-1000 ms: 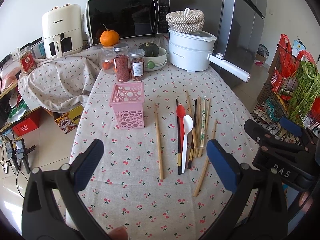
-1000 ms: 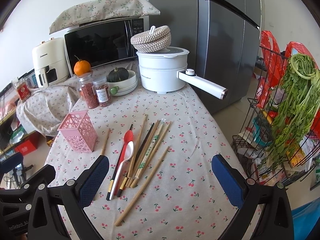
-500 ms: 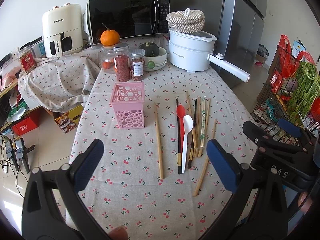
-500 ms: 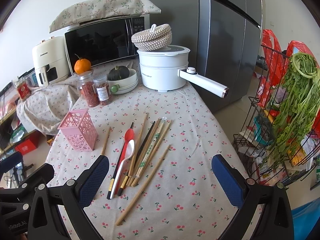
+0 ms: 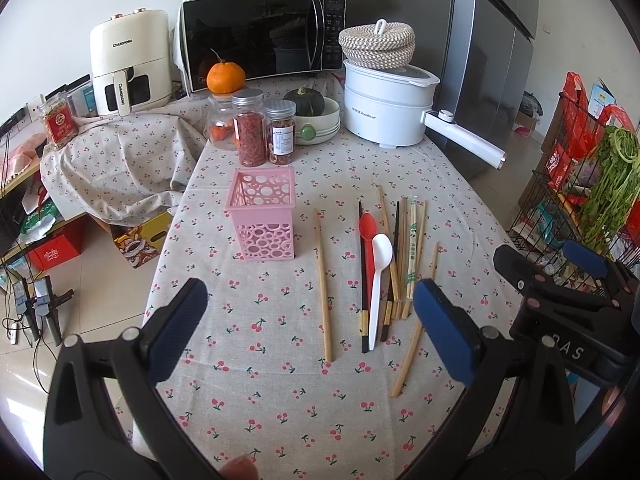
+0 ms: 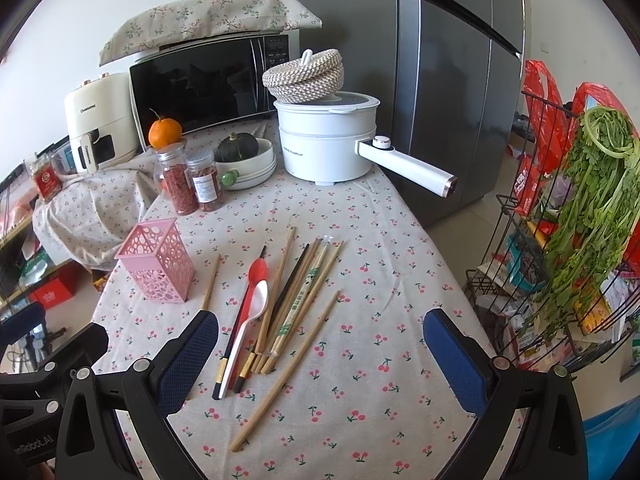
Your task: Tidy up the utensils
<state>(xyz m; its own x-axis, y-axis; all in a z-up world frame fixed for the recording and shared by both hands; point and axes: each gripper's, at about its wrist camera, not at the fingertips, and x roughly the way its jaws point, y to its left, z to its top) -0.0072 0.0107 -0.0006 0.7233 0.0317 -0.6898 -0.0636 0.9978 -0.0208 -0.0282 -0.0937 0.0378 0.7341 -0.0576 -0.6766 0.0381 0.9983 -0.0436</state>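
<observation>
Two spoons [image 5: 374,256], one pink holder [image 5: 263,213] — both upright

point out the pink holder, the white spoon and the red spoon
pink holder [image 5: 266,226], left wrist view, front wall
white spoon [image 5: 382,246], left wrist view, bowl
red spoon [image 6: 257,271], right wrist view, bowl

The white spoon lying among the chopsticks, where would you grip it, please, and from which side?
Probably the near end of the handle of the white spoon, coming straight down from above. It lies flat, bowl pointing away, overlapping the red spoon. Black chopsticks crowd both sides, but the handle tip looks free. The open right gripper is nearest.
</observation>
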